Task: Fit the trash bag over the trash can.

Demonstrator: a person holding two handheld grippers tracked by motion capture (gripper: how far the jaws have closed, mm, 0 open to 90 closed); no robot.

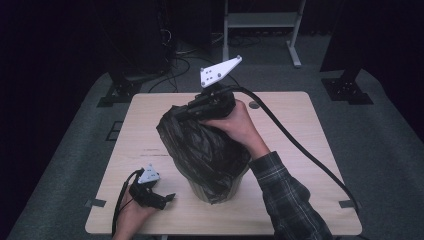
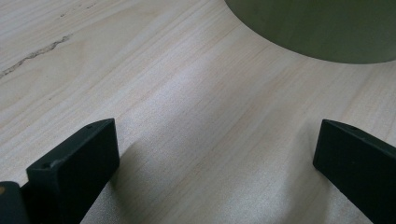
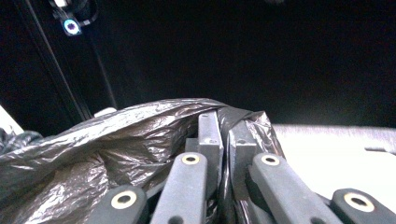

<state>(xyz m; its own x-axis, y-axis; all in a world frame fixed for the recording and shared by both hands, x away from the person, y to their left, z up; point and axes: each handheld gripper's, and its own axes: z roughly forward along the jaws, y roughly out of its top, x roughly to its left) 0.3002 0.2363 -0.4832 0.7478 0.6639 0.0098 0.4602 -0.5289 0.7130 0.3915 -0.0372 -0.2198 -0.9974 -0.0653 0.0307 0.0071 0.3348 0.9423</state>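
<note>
Two tools are at work before us. Our right tool (image 3: pixel 224 135) has its jaws pressed together on a fold of the black plastic bag (image 1: pixel 200 145), pinching the crinkled film at the bag's top edge, up above the bench (image 1: pixel 300 125) toward its far edge. From that pinch the bag hangs down and drapes over the round bin (image 1: pixel 220 192), which stands on the bench near the middle, closer to the near edge. Our left tool (image 1: pixel 152 197) rests low by the near left corner of the bench, jaws spread wide with bare wood between them, gripping nothing. In the left gripper view the bin's curved wall (image 2: pixel 322 28) sits just beyond those jaws, apart from them.
</note>
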